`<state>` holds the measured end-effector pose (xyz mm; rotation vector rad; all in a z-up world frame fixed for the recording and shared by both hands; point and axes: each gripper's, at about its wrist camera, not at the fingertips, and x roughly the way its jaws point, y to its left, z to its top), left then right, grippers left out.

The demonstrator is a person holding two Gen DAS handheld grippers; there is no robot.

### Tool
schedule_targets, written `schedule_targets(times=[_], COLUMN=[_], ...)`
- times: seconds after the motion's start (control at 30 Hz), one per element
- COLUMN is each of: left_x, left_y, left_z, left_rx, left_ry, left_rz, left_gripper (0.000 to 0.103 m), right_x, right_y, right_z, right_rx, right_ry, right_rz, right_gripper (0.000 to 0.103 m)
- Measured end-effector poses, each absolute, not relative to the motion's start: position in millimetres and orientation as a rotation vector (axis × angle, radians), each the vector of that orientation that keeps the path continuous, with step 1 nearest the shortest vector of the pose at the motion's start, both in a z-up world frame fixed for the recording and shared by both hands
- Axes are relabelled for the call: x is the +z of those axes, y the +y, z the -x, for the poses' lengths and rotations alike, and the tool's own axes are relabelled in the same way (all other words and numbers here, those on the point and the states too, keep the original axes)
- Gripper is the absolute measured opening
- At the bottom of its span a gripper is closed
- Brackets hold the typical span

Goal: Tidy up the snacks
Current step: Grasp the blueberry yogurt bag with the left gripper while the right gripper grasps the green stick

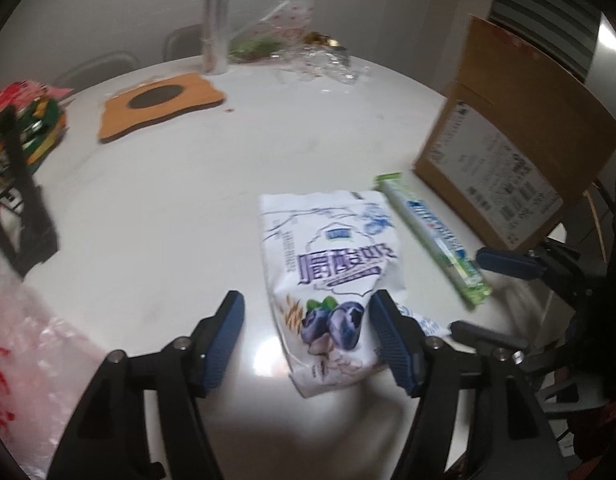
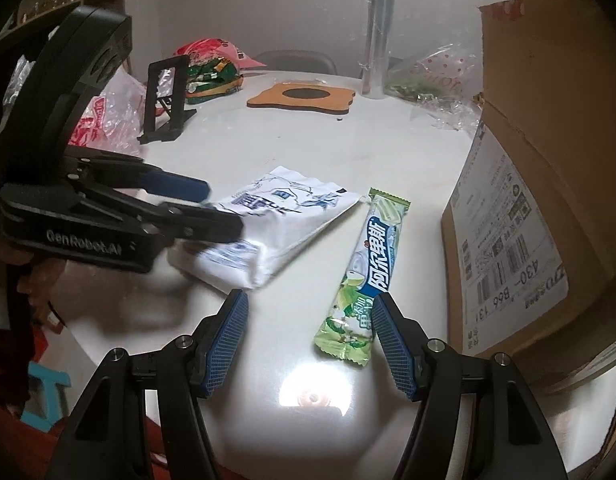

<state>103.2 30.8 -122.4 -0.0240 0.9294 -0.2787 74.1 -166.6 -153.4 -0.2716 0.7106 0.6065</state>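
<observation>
Both fingers of the left gripper (image 1: 305,334) stand spread, with the near end of the white blueberry pouch (image 1: 332,276) lying between them on the table (image 1: 167,208) — the right-hand pad seems to brush the pouch's edge, the left-hand one is well apart from it, so nothing is pinched. The right gripper (image 2: 308,336) is likewise spread and empty; the tail of the green candy bar (image 2: 364,276) lies just inside its right-hand finger, flat on the table.

Beyond both sets of fingers and to the right stands the open cardboard box (image 2: 548,160), probably where the snacks go. The step in hand looks like a grasp on the pouch. To do it well, centre the pouch between the pads, lower until they straddle its thick edge, then close firmly — the film is slick and the contents soft, so a shallow nip at a corner may slip.
</observation>
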Motion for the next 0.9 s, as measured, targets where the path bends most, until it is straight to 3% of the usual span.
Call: schedule_targets(times=[0.27, 0.37, 0.47, 0.9], left_x=[-120, -120, -126, -134], left_y=[40, 25, 13, 10], left_z=[-106, -108, -116, -130], left_rx=[-0.202, -0.257, -0.256, -0.255], left_ry=[0.928, 0.926, 0.95, 0.963], left_rz=[0.033, 0.019, -0.017, -0.019], left_gripper=[0.069, 0.081, 0.084, 0.084], right_x=[-156, -156, -157, -159], right_y=[-160, -157, -159, -159], right_z=[-77, -80, -87, -100], right_rx=[0.574, 0.546, 0.518, 0.393], right_ry=[0.696, 0.686, 0.699, 0.681], right_rz=[0.286, 0.292, 0.262, 0.234], right_gripper=[0.061, 0.061, 0.058, 0.049])
